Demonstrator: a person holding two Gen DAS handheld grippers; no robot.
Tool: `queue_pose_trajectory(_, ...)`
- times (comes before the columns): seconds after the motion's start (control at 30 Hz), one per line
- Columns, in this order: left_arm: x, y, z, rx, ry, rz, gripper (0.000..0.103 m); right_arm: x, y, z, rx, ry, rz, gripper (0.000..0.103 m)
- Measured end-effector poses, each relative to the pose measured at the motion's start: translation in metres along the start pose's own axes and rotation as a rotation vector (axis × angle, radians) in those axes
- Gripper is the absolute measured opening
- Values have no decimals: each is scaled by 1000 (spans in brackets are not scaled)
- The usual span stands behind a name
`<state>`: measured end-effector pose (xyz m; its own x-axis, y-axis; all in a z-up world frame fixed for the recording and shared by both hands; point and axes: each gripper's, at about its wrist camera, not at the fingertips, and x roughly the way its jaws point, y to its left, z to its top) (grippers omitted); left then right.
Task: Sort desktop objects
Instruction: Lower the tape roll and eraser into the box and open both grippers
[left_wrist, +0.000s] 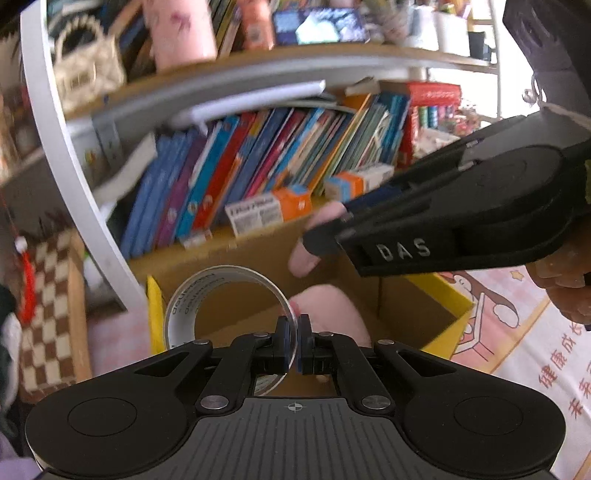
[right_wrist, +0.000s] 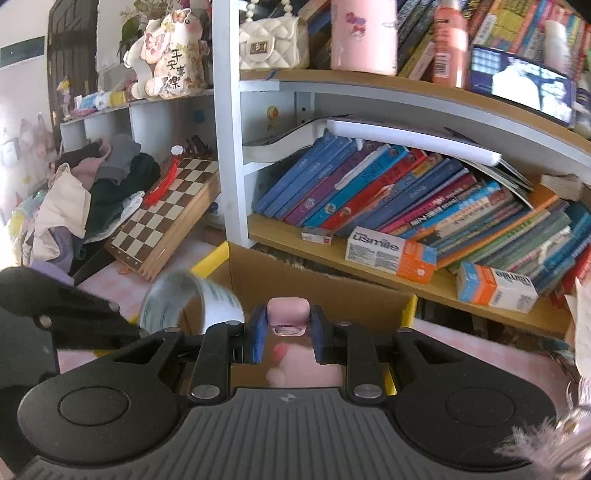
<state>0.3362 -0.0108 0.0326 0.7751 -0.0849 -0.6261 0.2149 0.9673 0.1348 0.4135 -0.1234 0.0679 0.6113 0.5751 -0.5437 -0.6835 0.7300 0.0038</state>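
My left gripper (left_wrist: 294, 339) is shut on the rim of a clear tape roll (left_wrist: 207, 295) and holds it above an open cardboard box (left_wrist: 243, 254) with yellow flap edges. My right gripper (right_wrist: 287, 334) is shut on a small pink case (right_wrist: 287, 317) and holds it over the same box (right_wrist: 325, 295). In the left wrist view the right gripper (left_wrist: 325, 236) reaches in from the right with the pink case (left_wrist: 316, 236) at its tip. The tape roll also shows in the right wrist view (right_wrist: 192, 302), held by the left gripper at the left edge. A pink soft object (left_wrist: 332, 314) lies inside the box.
A bookshelf with leaning books (right_wrist: 406, 192) and toothpaste boxes (right_wrist: 391, 254) stands right behind the box. A chessboard (right_wrist: 166, 214) and a pile of clothes (right_wrist: 92, 192) lie at the left. A pink printed table mat (left_wrist: 517, 332) lies right of the box.
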Motion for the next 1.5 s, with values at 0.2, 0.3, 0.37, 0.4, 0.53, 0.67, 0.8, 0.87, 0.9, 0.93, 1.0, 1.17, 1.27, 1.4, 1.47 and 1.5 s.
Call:
queue_pose_trajectory(0.2, 29, 10, 0, -52, 82, -9, 3, 39, 2, 18, -41, 15, 39, 23)
queue_pose_trajectory(0.3, 39, 15, -1, -82, 118, -16, 3, 59, 4, 23, -66, 42, 63, 23)
queue_pose_trajectory(0.37, 45, 18, -2, -107, 141, -20, 3, 72, 6, 26, -84, 67, 79, 23)
queue_pose_trajectory(0.4, 48, 19, -3, -121, 152, -23, 3, 79, 7, 26, -92, 80, 87, 23)
queue_pose_trajectory(0.53, 55, 21, -5, -150, 187, -30, 3, 100, 10, 24, -108, 121, 101, 23)
queue_pose_trajectory(0.67, 58, 22, -8, -163, 209, -24, 4, 118, 10, 19, -98, 169, 124, 23)
queue_pose_trajectory(0.8, 60, 25, -10, -182, 225, -13, 4, 133, 11, 12, -81, 228, 141, 23)
queue_pose_trajectory(0.87, 61, 26, -11, -189, 232, -8, 4, 140, 11, 9, -68, 260, 142, 23)
queue_pose_trajectory(0.9, 62, 26, -11, -188, 233, -5, 5, 143, 11, 8, -60, 280, 144, 23)
queue_pose_trajectory(0.93, 62, 25, -11, -186, 233, -3, 5, 145, 11, 7, -56, 295, 148, 23)
queue_pose_trajectory(1.0, 64, 25, -12, -184, 235, 0, 5, 148, 12, 6, -58, 311, 152, 23)
queue_pose_trajectory(1.17, 65, 25, -11, -173, 236, 6, 7, 150, 12, 5, -55, 336, 151, 23)
queue_pose_trajectory(1.27, 64, 26, -11, -164, 235, 5, 11, 150, 11, 5, -54, 337, 154, 23)
queue_pose_trajectory(1.4, 62, 23, -10, -150, 222, 2, 13, 147, 11, 7, -51, 312, 147, 35)
queue_pose_trajectory(1.47, 60, 21, -9, -140, 214, 8, 22, 145, 11, 8, -46, 298, 143, 44)
queue_pose_trajectory(1.5, 59, 20, -9, -135, 209, 12, 29, 144, 11, 9, -42, 294, 145, 47)
